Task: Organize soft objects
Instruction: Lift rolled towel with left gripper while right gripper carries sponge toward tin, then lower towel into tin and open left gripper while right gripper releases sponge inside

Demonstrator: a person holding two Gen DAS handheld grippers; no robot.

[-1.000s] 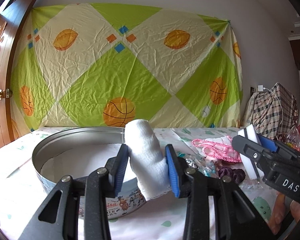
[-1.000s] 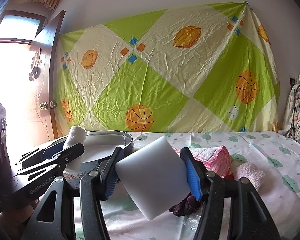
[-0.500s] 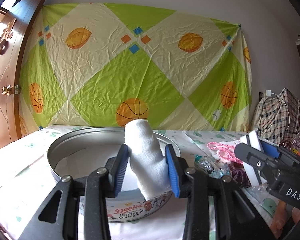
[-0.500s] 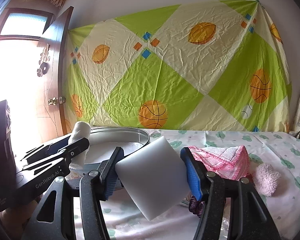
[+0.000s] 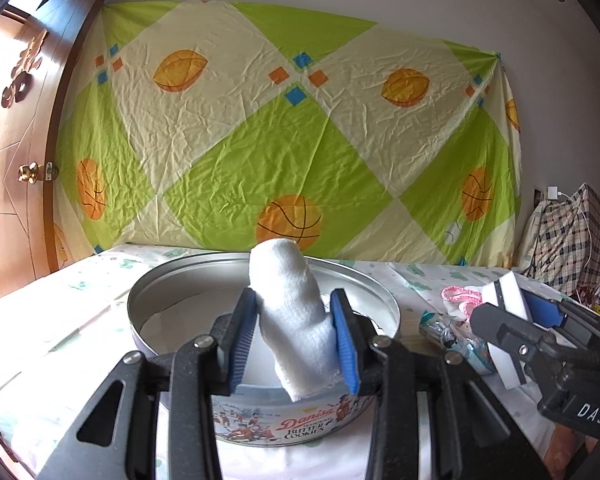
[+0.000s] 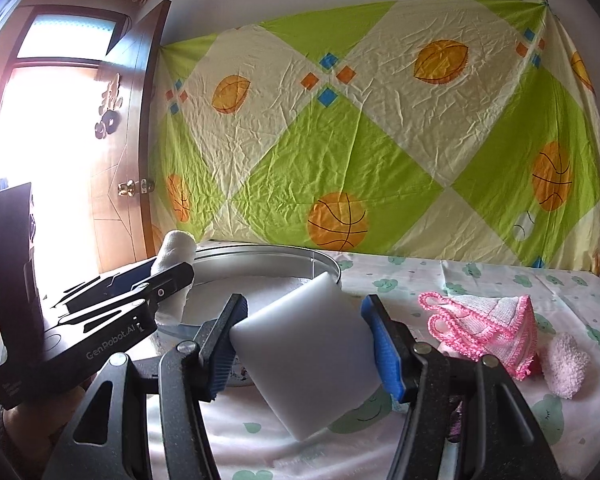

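My left gripper (image 5: 294, 340) is shut on a rolled white cloth (image 5: 290, 312), held upright over the near rim of the round cookie tin (image 5: 172, 284). The tin is open and lined with white paper. My right gripper (image 6: 304, 344) is shut on a white sponge block (image 6: 308, 356), tilted, just right of the tin (image 6: 324, 264). In the left wrist view the right gripper (image 5: 512, 320) shows at the right with the sponge (image 5: 506, 336). In the right wrist view the left gripper (image 6: 168, 272) and its cloth (image 6: 176, 248) show at the left.
A pink-edged knitted cloth (image 6: 496, 324) and a fluffy pale pink piece (image 6: 566, 364) lie on the bedsheet at the right. A shiny wrapper (image 5: 448, 336) lies beside the tin. A plaid bag (image 5: 572, 236) stands at the far right. A wooden door (image 5: 16, 152) is at the left.
Both grippers have shifted left toward the tin, each keeping its hold. The tin now sits centred under the left gripper and closer to the right one.
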